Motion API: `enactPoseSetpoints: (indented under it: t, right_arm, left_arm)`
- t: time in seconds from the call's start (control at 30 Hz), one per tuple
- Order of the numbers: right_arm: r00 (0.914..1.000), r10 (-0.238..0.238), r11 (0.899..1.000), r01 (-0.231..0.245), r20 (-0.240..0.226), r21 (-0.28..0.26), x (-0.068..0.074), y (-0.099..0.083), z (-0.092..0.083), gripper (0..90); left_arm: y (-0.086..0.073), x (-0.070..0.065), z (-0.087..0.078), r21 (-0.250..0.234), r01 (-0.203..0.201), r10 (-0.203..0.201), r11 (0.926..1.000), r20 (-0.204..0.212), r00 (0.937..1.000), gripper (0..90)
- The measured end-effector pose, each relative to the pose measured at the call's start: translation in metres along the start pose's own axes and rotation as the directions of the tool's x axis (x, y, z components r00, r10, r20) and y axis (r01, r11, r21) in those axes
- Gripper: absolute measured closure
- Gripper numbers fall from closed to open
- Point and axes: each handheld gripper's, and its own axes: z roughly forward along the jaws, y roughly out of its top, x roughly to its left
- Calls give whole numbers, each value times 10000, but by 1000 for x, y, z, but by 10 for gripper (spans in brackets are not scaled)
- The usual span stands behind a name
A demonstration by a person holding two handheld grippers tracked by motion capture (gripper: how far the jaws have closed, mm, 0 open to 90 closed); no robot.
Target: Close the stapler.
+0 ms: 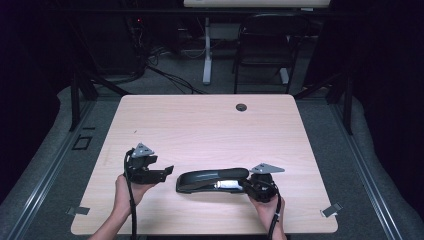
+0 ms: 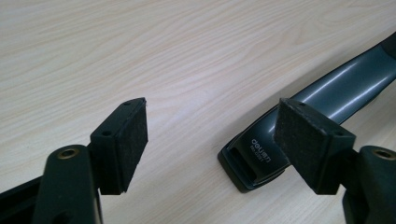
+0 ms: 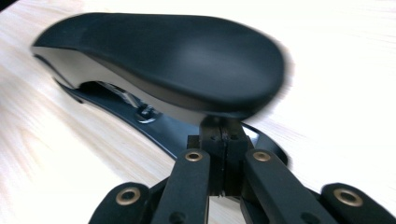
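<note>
Nearest me, my right gripper (image 1: 248, 184) has its jaws pinched together at the rear end of the black stapler (image 1: 212, 179); I can't tell whether they nip its base or just press against it, but I take this as steadying it. The stapler lies flat on the table (image 1: 200, 120), near the front edge, nose toward my left gripper (image 1: 169, 171). That one hovers just beside the nose, jaws spread with nothing between them, ready to take that end. The far half of the table is bare.
</note>
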Motion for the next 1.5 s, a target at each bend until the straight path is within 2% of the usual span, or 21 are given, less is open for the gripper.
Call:
enactPoseSetpoints:
  t: [0.17,0.23,0.33,0.47,0.6,0.7,1.37,1.5]
  right_arm:
    - [9970,182,9993,-158,747,-329,-10,6,-18,900]
    - [9950,144,9981,-84,985,-616,-12,11,-27,900]
    - [9934,-115,9950,227,1138,-975,-9,22,-40,900]
    - [9933,-572,9894,699,1009,-1274,3,34,-50,900]
    - [9921,-965,9874,1055,798,-1180,15,38,-43,900]
    - [9909,-1147,9872,1216,704,-1032,19,37,-35,900]
    - [9957,-813,9950,837,442,-543,10,27,-26,900]
    - [9958,-759,9962,780,515,-397,9,25,-23,900]
  left_arm:
    - [0,1,-2,-21,-23,22,10000,-110,9999,158]
    - [0,1,-2,-42,-12,11,10000,-128,9999,156]
    - [0,2,-2,-31,-3,3,10000,-124,9999,155]
    - [0,3,-3,-60,4,-5,10000,-129,9999,155]
    - [0,3,-3,-115,20,-21,9999,-116,9999,154]
    - [-1,4,-4,-132,22,-23,9999,-106,9999,151]
    - [-1,6,-2,-45,72,-72,10000,-110,9999,137]
    - [-1,6,-2,-26,30,-30,10000,-112,9999,137]
